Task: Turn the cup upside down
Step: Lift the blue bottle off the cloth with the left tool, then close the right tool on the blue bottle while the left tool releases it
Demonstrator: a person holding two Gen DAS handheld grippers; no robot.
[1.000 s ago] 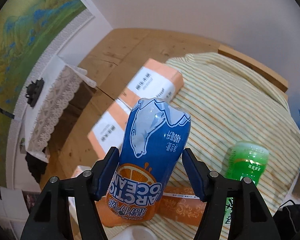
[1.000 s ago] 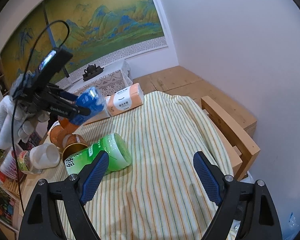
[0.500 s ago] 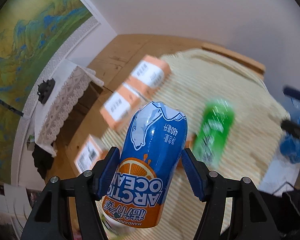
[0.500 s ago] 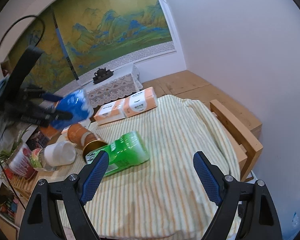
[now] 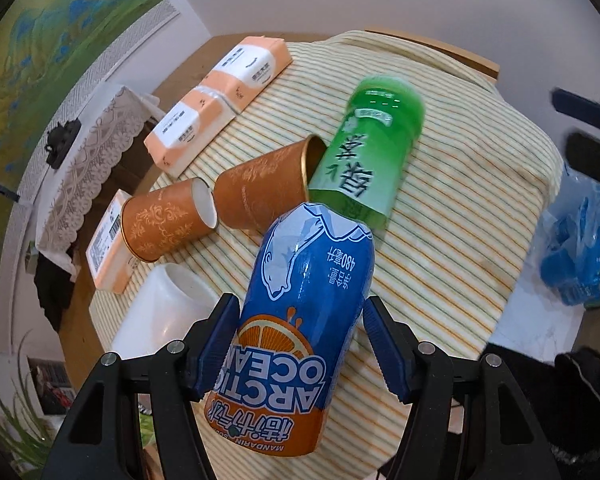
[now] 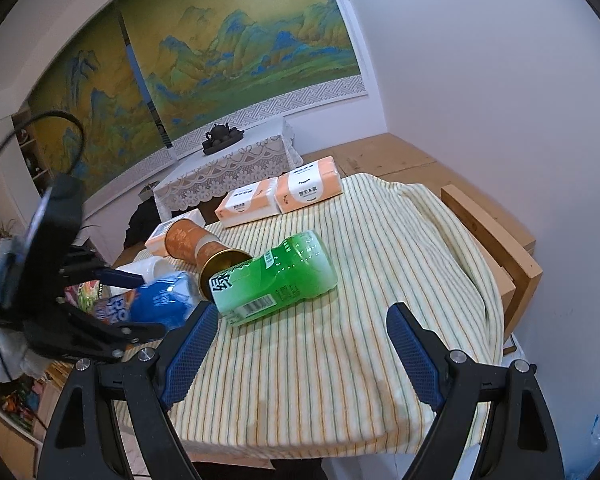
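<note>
Only left view shows white cup (image 5: 168, 312) beside left claw (image 5: 300, 344)

Domestic room, likely a living or tea room. Large green-and-blue landscape scroll painting (image 6: 228, 52) fills the wall at 11 o'clock; under it, a low side table draped in white lace cloth (image 6: 228, 176) carries a dark teapot set (image 6: 220, 138). Wooden table under a yellow striped cloth (image 6: 360, 320).

a: where's the blue-and-orange arctic ocean printed cup (image 5: 300, 344)?
b: held above the striped cloth, tilted, print upside down.
a: its far end?
b: blue, nearest the lying green cup (image 5: 366, 152).
</note>
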